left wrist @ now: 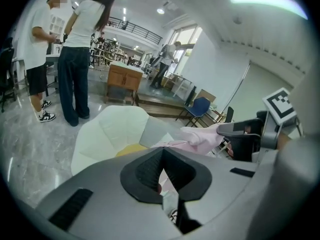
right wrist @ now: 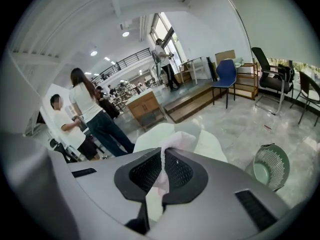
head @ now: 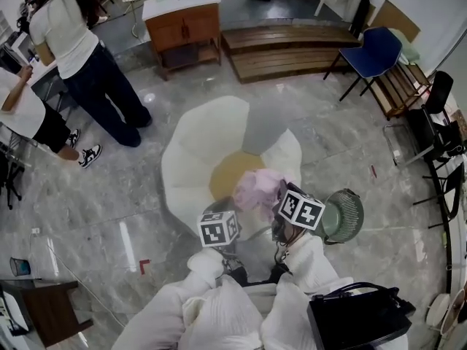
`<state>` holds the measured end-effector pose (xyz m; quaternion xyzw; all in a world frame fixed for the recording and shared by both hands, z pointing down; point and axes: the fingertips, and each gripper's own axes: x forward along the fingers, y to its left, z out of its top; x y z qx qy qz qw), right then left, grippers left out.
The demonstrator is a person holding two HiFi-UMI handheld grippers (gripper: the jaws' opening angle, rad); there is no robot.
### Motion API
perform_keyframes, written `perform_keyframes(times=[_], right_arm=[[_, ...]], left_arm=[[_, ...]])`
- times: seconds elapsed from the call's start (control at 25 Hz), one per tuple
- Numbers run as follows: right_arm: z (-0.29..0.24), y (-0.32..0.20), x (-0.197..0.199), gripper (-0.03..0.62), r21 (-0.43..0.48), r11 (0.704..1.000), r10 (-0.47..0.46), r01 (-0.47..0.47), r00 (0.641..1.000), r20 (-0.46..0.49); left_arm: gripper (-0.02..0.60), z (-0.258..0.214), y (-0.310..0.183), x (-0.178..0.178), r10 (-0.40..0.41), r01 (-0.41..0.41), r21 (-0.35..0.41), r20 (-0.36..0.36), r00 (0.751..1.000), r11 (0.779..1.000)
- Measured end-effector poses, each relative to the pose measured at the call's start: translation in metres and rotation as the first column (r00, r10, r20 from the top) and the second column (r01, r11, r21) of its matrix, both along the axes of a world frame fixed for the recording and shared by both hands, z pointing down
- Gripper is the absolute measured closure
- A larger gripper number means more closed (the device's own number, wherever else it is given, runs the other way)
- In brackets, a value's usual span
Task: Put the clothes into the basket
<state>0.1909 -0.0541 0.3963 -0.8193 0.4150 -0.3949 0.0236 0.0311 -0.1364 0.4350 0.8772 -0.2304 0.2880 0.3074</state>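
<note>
Two tools share one pink garment (head: 259,187), each pinching a part of it. The left tool (left wrist: 160,159) has its jaws closed, with a sliver of pink cloth caught at the bottom of the gap between the pads. The right tool (right wrist: 162,159) is closed too, and a twisted fold of the same cloth stands up from between its pads. The garment hangs bunched just ahead of both tools and between them, over the near edge of a white flower-shaped cushion (head: 204,144) with a yellow centre, which lies on the marble floor (head: 109,210). The green slatted basket (head: 360,214) stands on the floor just right of the right tool, apart from the cloth. Two standing people (head: 73,42) are far ahead, left of the left tool.
</note>
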Motion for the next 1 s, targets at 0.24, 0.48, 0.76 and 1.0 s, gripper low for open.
perform_keyframes(times=[0.24,0.48,0.76,1.0], right_arm=[[-0.017,0.052,0.046,0.562,-0.013,1.000,-0.018,0.018,0.999,0.027],[-0.011,0.095,0.085,0.562,0.000,1.000,0.012,-0.012,1.000,0.028],[0.009,0.140,0.118,0.562,0.015,0.998,0.053,-0.053,0.999,-0.004],[-0.019,0.207,0.190,0.562,0.028,0.993,0.111,-0.112,0.994,0.005]], left_arm=[[0.578,-0.022,0.045,0.074,0.046,-0.046,-0.003,0.016,0.999,0.999],[0.578,-0.018,0.089,0.130,0.116,-0.116,0.014,0.007,0.993,0.993],[0.578,0.009,0.134,0.174,0.179,-0.179,0.026,-0.009,0.984,0.984],[0.578,-0.020,0.201,0.248,0.249,-0.249,0.037,0.012,0.968,0.968]])
